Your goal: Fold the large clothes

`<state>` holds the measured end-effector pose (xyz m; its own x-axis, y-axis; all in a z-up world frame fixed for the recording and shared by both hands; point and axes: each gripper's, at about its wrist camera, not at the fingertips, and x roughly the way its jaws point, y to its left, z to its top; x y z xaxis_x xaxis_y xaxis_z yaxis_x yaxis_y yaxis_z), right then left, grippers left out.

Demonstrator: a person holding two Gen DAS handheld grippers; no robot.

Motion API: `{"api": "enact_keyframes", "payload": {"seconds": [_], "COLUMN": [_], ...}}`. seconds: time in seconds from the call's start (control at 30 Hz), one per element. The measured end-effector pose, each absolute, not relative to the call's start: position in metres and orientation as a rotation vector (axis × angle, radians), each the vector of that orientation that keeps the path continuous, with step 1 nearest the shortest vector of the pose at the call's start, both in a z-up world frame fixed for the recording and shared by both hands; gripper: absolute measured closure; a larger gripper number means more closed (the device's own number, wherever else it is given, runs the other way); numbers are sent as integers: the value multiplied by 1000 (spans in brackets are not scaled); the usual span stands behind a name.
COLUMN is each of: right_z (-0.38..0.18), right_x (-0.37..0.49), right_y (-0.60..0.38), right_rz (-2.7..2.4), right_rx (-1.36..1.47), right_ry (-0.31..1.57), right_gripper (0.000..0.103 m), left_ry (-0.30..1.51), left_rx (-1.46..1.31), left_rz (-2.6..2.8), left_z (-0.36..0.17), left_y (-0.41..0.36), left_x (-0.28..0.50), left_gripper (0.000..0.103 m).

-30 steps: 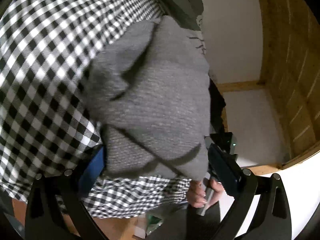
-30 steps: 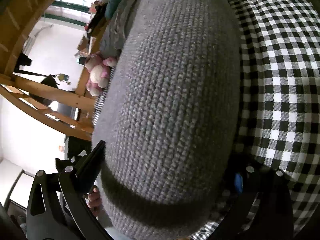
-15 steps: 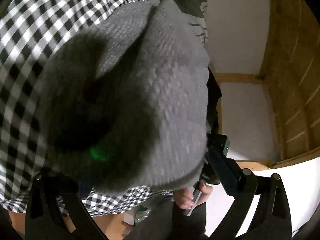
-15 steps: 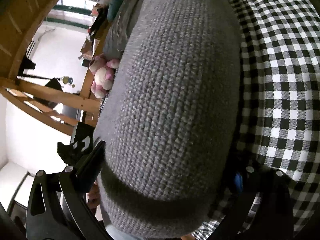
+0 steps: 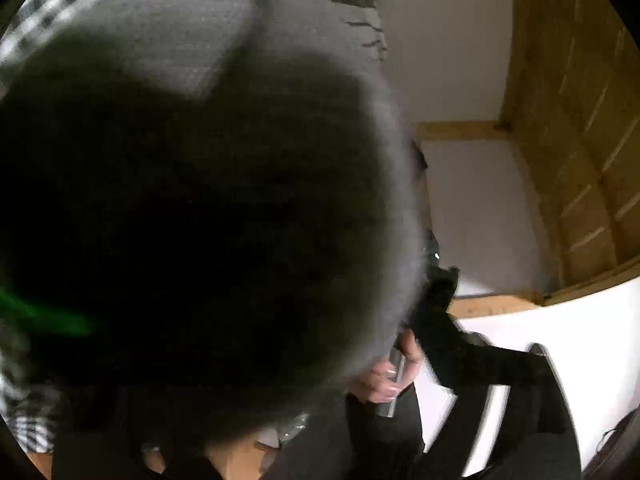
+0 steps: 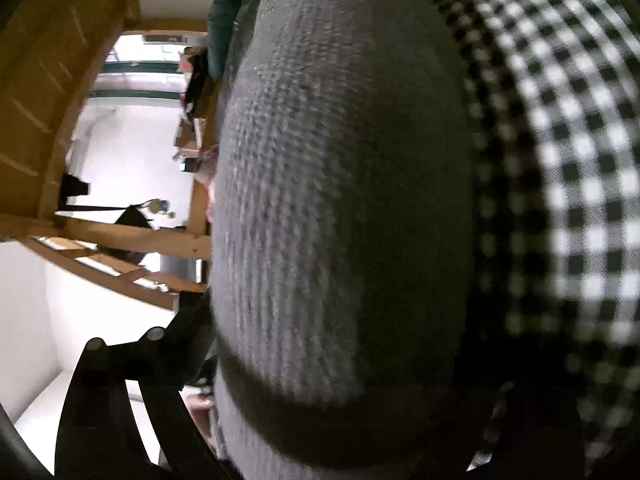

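Since the earlier frames the grey knitted garment has come much closer to the left camera; it now covers most of that view in dark shadow, and only a strip of the checked bedcover shows at the upper left corner.

In the right view the garment is a thick rounded bundle lying along the left edge of the checked bedcover, so I judge that it is already folded at least once and is being gathered for the next fold.

The left gripper is closing with the bundle between its jaws, but the cloth hides the pads, so I cannot tell if they press. The right gripper is also closing around the bundle; its grip I cannot confirm either.

Count: one grey garment, one checked bedcover, two grippers, and one hand of the person in the left view, holding the other gripper's handle.
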<state>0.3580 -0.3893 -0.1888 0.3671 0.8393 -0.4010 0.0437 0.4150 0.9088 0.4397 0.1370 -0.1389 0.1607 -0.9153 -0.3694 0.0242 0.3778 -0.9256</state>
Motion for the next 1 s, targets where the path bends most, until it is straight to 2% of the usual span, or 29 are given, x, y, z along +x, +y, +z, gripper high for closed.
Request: {"api": "enact_keyframes", "payload": {"seconds": [0.03, 0.07, 0.1, 0.17, 0.33, 0.6, 0.87, 1.0], "right_z": [-181, -172, -165, -162, -168, -107, -43, -18], "right_x": [355, 349, 342, 335, 332, 370, 453, 498], "right_y": [-386, -387, -392, -398, -407, -384, -309, -240], "right_rz": [652, 671, 686, 703, 709, 800, 908, 1033], "right_rx": [985, 967, 968, 981, 984, 914, 807, 827], "right_ry": [1066, 1043, 1019, 999, 972, 915, 875, 827], "right_gripper": [33, 36, 41, 43, 45, 46, 46, 46], "left_ry": [1206, 1183, 1163, 1141, 1127, 936, 774, 637], "left_rx": [-930, -895, -828, -809, -791, -710, -692, -662], "left_rz": [-833, -828, -811, -850, -842, -840, -794, -708], "left_z": [-133, -126, -116, -109, -105, -34, 21, 67], "left_y": [135, 133, 130, 129, 117, 129, 200, 265], "left_x": [440, 438, 434, 429, 427, 443, 480, 494], "left_gripper": [12, 25, 42, 47, 49, 49, 49, 50]}}
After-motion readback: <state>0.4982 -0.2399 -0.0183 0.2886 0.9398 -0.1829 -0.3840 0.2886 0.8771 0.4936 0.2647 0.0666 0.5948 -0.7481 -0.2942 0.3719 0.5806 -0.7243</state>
